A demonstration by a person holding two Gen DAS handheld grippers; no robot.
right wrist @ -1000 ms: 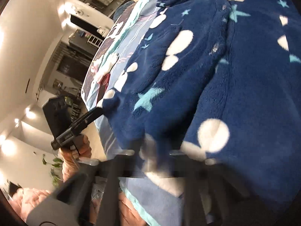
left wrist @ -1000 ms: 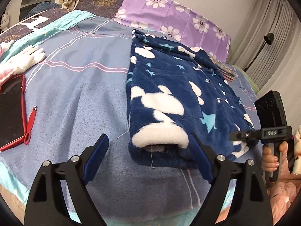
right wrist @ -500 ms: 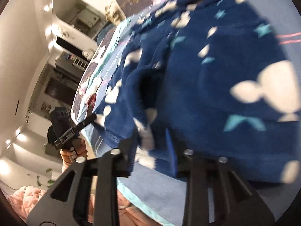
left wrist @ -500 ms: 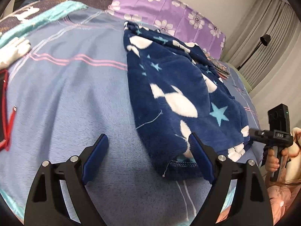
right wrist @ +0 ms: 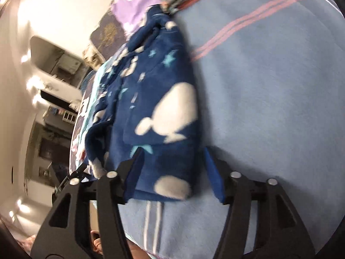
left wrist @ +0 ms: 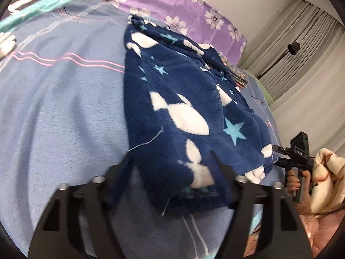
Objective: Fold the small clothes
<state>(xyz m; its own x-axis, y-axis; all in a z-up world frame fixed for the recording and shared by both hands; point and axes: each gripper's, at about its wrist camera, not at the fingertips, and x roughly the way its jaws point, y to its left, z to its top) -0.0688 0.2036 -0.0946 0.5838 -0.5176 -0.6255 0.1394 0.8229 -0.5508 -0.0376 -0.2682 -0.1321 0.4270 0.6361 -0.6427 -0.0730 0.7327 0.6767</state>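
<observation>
A navy fleece garment [left wrist: 183, 108] with white clouds and pale stars lies folded lengthwise on the blue bedspread [left wrist: 54, 118]. Its near hem sits between the blurred fingers of my left gripper [left wrist: 172, 172], whose jaws are closing but still stand wide, apart from the cloth. In the right wrist view the garment [right wrist: 163, 112] has its near corner between the fingers of my right gripper [right wrist: 172, 170]. Those jaws are opening and no longer pinch it. In the left wrist view a hand holds the right gripper's body [left wrist: 297, 151] at the garment's right edge.
A purple floral pillow [left wrist: 183, 6] lies at the head of the bed, with a folded patterned cloth [left wrist: 237, 75] beside it. A white glove [left wrist: 6, 43] rests at the far left. Curtains [left wrist: 312, 43] and a lamp [left wrist: 293, 47] stand to the right. The bed's near edge runs under both grippers.
The right gripper, shut on the garment's edge, carried it across, then opened and let go. The garment is now folded over its white cuff. The left gripper moved in around the hem.
</observation>
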